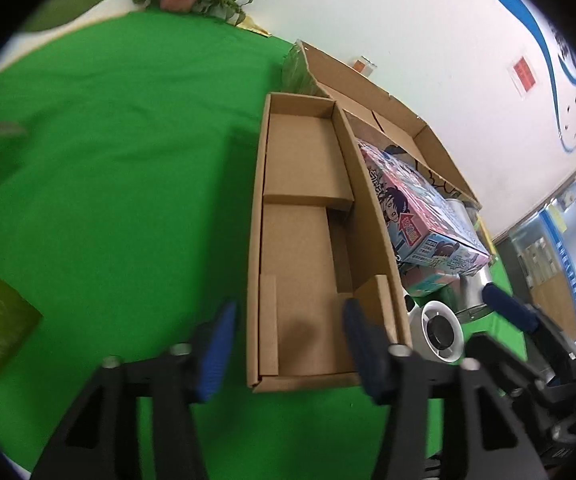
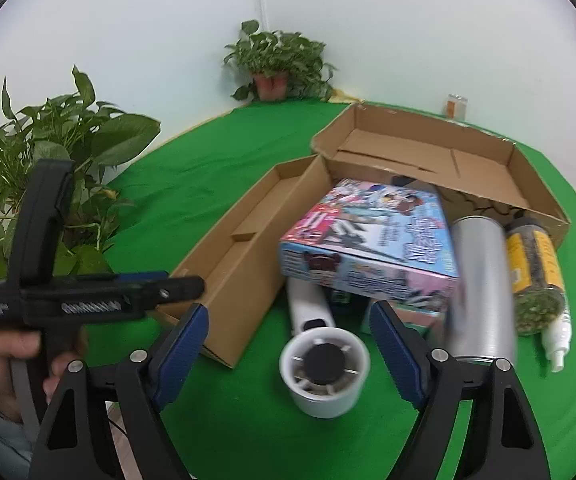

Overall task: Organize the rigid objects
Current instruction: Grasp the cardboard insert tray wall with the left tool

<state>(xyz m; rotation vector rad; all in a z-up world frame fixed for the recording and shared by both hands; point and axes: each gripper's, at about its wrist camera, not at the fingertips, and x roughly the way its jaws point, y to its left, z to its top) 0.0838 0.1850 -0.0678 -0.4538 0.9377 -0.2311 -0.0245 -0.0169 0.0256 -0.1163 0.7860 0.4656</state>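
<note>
**While both tools hang empty, the pile looks ready to shift**

Nearest, the right hand-held gripper (image 2: 288,344) stands spread around the white fan (image 2: 324,372), pinching nothing. The left hand-held gripper (image 1: 288,344), narrower but empty, hovers over the cardboard tray (image 1: 300,248). Behind, the printed box (image 2: 368,248) perches on clutter; a nudge might topple it onto the silver can (image 2: 480,280).

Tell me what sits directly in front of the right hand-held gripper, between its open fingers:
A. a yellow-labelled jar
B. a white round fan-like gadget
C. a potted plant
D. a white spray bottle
B: the white fan-like gadget lies on the green cloth between the right hand-held gripper fingers, untouched.
</note>
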